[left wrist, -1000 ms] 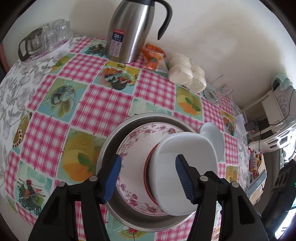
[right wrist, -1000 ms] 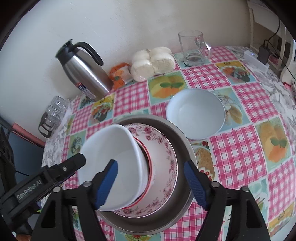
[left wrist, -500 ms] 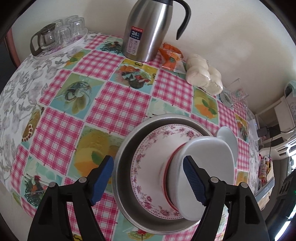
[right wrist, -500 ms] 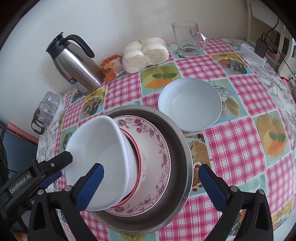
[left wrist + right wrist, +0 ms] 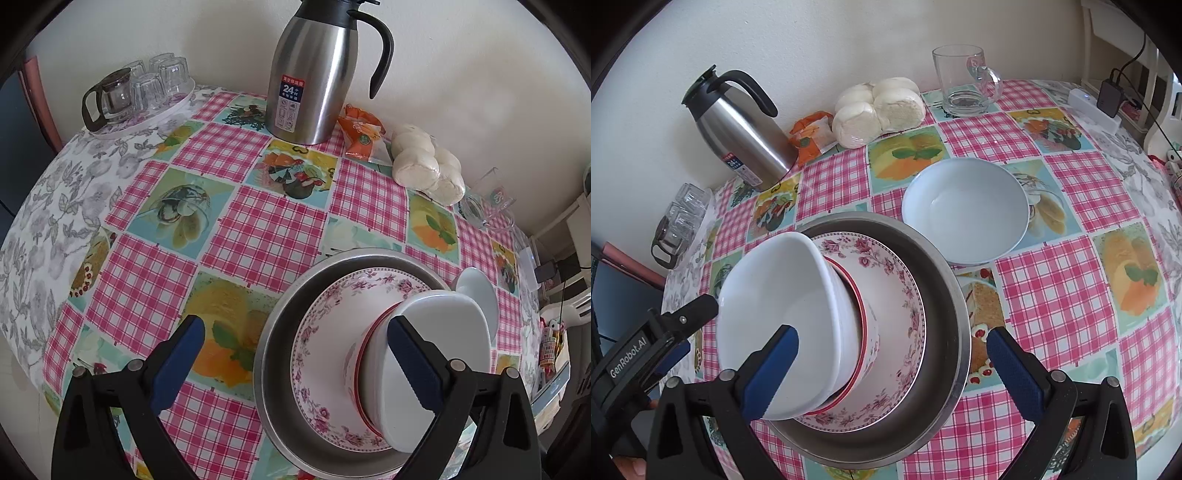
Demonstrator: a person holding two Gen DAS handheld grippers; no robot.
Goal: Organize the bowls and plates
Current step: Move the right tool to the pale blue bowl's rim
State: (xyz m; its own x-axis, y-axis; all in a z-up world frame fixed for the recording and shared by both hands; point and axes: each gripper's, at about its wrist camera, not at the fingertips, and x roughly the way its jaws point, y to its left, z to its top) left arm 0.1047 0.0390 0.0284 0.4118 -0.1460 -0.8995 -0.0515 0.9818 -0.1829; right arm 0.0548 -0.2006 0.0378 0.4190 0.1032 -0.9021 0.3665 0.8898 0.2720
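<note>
Steel first: one metal basin [image 5: 945,295] sits on my table [image 5: 258,229], and in it one floral plate [image 5: 901,295], one red-rimmed bowl [image 5: 866,325] on the plate, and one white bowl [image 5: 783,302] nested in that, tipped toward nine o'clock in the right view. One pale blue bowl [image 5: 964,214] stands alone on the cloth at about one o'clock from the basin, just beside its rim. That makes three bowls, one plate, one basin.

My left gripper [image 5: 295,350] has its jaws opening, already wide; the left pad hangs over the cloth and the right pad crosses in front of the white bowl, and I cannot tell if it touches. My right gripper [image 5: 892,362] has its jaws spread as wide as they go around the near edge of the stack, with no pad visibly pressing on anything.

Toward twelve o'clock along the wall I count one steel thermos jug [image 5: 317,74], one orange packet [image 5: 360,136], one bag of white buns [image 5: 424,166] and one glass mug [image 5: 964,85]. At ten o'clock in the left view, one tray [image 5: 147,118] carries one small glass pot and a cluster of upturned glasses.
</note>
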